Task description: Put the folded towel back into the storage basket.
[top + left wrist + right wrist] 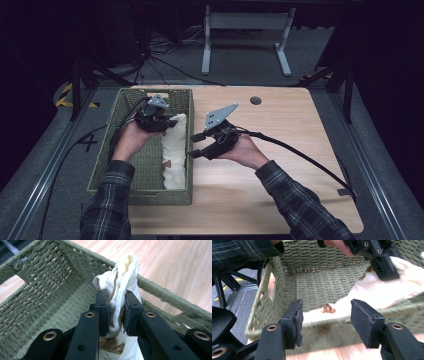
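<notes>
Left gripper over the far part of the basket, jaws clamped on one end of the cloth; in the left gripper view, cloth pinched between the two black pads, bunched and rising above them, brown marks along a fold and near the lower edge. Cloth cream-white, lying lengthwise inside the basket along its right wall, far end lifted to the left gripper, near end down on the basket floor. Basket green, woven, rectangular, set on the left part of the wooden table, its left side overhanging the table edge. Right gripper just beside the basket's right wall, over the table, jaws apart and holding nothing; in the right gripper view, pads standing wide, with the basket rim and cloth beyond them, not between them, and the left gripper farther off, pressed on the cloth. Plaid sleeves entering from the bottom of the high view. Black cable trailing rightward across the table from the right gripper.
</notes>
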### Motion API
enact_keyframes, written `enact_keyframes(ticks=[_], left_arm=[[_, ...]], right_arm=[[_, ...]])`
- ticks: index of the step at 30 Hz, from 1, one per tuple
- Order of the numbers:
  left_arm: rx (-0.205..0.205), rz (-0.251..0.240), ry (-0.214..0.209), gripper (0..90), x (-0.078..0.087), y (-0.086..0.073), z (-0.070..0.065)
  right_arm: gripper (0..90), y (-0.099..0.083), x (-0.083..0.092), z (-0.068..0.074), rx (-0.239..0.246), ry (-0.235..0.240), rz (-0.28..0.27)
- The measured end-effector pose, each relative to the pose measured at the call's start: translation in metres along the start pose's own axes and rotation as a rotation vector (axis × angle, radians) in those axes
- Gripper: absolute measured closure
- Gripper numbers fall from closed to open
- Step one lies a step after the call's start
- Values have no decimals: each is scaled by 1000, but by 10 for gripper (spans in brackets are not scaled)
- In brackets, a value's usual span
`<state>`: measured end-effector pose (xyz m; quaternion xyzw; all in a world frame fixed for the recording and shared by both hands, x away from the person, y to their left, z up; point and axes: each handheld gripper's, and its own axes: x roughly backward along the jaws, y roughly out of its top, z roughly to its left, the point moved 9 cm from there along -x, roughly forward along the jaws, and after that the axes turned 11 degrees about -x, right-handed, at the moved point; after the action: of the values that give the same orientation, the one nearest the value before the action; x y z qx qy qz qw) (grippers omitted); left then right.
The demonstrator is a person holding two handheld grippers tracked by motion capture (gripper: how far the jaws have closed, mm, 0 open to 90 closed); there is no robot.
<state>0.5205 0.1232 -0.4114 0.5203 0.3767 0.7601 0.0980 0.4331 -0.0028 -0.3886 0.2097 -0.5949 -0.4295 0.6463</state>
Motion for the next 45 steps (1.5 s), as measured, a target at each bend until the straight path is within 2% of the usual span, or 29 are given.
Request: enact_keyframes(ticks=[4,10,13,16,19,22,24,25,26,31,32,33,35,36,37,38,45], left_arm=[[21,0,0,767,-11,0,8],[37,31,-3,739,-24,-2,14],[56,26,15,645,-26,-1,18],[72,7,11,524,-22,2,18],[76,1,-2,459,-18,5,14],[86,-43,-32,410,-14,17,1],[90,-58,-49,379,-13,24,-9],[90,-58,-49,361,-13,24,-9],[82,-72,-50,348,-12,32,-18],[58,-80,-76,286,-13,52,-42],[58,-80,-76,285,-13,52,-42],[56,-87,-83,285,-15,59,-51],[42,-79,-84,277,-16,65,-60],[37,-74,-86,273,-20,70,-69],[37,-74,-86,271,-20,70,-69],[31,-65,-78,267,-24,75,-79],[26,-68,-78,269,-38,90,-109]], right_arm=[[424,-10,15,-6,10,-29,14],[421,-31,39,-19,-17,-56,1],[421,-42,51,-24,-30,-71,-1],[421,-52,61,-28,-41,-85,-6],[421,-59,69,-30,-47,-96,-8],[417,-68,81,-34,-56,-111,-14],[416,-74,88,-36,-61,-116,-17],[415,-77,93,-37,-65,-120,-18],[414,-81,96,-38,-67,-123,-17],[410,-96,111,-41,-80,-140,-15],[410,-96,111,-41,-80,-140,-15],[410,-100,114,-42,-83,-145,-11],[410,-106,120,-43,-82,-153,-8],[409,-111,125,-44,-87,-158,-11],[409,-111,125,-44,-87,-158,-11],[409,-116,130,-45,-93,-164,-12],[408,-134,143,-48,-112,-194,-14]])
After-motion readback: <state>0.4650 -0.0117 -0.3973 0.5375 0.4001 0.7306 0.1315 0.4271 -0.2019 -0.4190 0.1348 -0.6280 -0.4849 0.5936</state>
